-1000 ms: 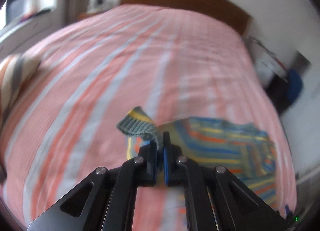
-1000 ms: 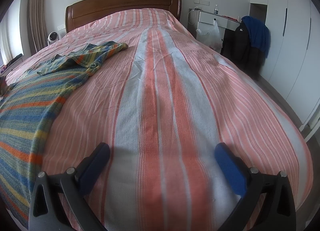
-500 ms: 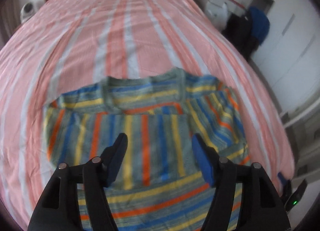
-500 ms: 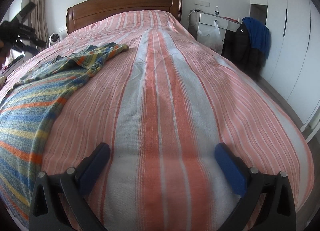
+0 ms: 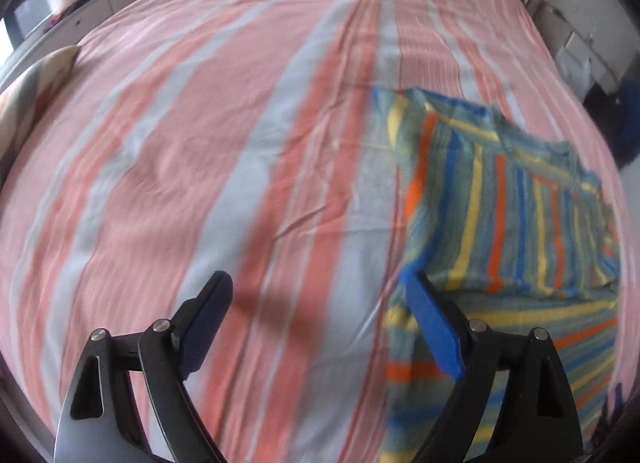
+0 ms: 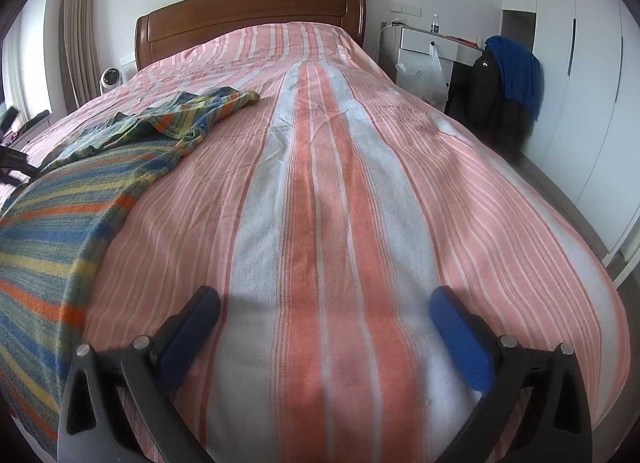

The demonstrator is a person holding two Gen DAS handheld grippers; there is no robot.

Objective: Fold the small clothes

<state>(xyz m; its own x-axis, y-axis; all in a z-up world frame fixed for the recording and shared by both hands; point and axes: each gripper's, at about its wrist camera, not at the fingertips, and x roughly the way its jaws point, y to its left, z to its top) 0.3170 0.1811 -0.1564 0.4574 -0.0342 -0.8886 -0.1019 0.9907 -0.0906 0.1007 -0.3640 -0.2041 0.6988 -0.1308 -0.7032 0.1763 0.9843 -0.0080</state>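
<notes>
Pink-striped bedspread point(image 6: 360, 199) carries a striped knit sweater point(image 5: 508, 223); left tool point(image 5: 316, 299) and right tool point(image 6: 324, 307) both gape apart, empty.

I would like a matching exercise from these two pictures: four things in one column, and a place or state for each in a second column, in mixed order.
1. multicoloured striped knit sweater
2. blue jacket
3. wooden headboard
4. left gripper

a. open, holding nothing
b. at the far end of the bed
c. lying partly folded on the pink striped bedspread
d. draped beside the white wardrobe

Pairs: 1-c, 2-d, 3-b, 4-a
</notes>
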